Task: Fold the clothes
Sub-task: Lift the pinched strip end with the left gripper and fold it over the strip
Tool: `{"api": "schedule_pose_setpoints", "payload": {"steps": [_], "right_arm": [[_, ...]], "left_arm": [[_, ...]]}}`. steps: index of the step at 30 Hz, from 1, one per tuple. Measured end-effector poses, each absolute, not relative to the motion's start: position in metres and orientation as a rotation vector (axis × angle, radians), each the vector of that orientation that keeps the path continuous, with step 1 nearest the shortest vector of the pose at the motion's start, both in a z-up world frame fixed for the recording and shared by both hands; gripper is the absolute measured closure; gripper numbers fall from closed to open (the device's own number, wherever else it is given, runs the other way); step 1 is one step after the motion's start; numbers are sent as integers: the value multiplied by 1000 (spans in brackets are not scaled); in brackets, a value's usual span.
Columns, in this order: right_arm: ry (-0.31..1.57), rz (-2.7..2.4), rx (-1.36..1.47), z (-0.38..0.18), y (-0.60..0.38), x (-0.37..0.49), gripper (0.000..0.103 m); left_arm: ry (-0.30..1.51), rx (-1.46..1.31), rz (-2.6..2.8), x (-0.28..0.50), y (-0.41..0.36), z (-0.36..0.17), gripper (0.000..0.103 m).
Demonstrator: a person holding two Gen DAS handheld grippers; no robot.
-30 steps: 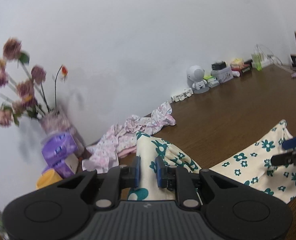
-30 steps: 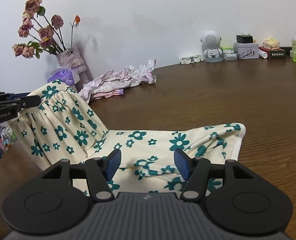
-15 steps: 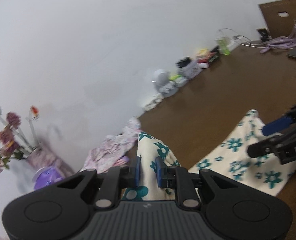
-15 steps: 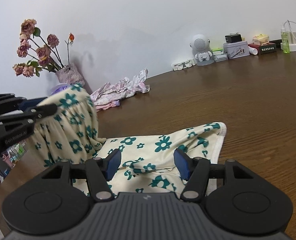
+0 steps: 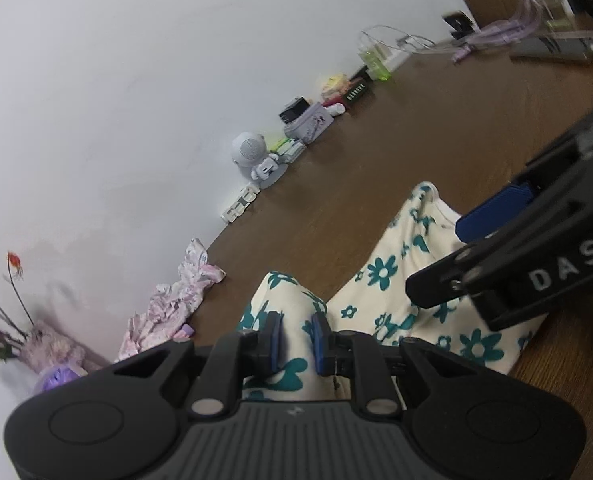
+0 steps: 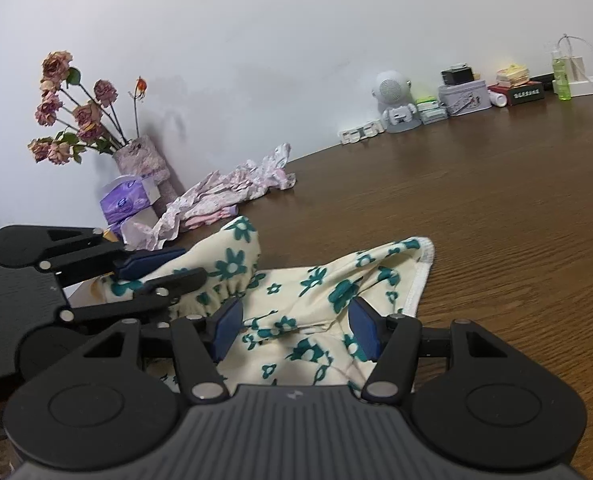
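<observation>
Now the left gripper has swung across toward its partner, carrying the gathered edge of the cream garment with teal flowers over the part still lying on the brown table; half a second ago that raised fold stood well off to the left. Its blue pads are nearly closed, pinching a bunch of the elastic hem between them. The right gripper sits low over the spread cloth with its jaws wide apart, gripping nothing, the fabric lying loose between the pads. White letters reading "DAS" show on the right gripper's dark body in the left wrist view. A crumpled pink garment lies near the wall, beside a vase of dried roses and a purple tissue pack.
</observation>
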State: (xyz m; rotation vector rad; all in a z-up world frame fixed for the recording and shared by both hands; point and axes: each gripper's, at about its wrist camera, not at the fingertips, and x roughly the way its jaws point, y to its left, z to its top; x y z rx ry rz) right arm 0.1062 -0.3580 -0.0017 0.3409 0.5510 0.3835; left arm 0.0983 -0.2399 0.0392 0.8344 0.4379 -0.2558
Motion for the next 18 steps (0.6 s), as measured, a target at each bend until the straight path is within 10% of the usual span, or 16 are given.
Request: {"api": "schedule_pose_setpoints", "payload": {"steps": [18], "right_arm": [[600,357,371,-14,-359,110,43]], "left_arm": [[460,871,-319,94,-250,15,75]]}}
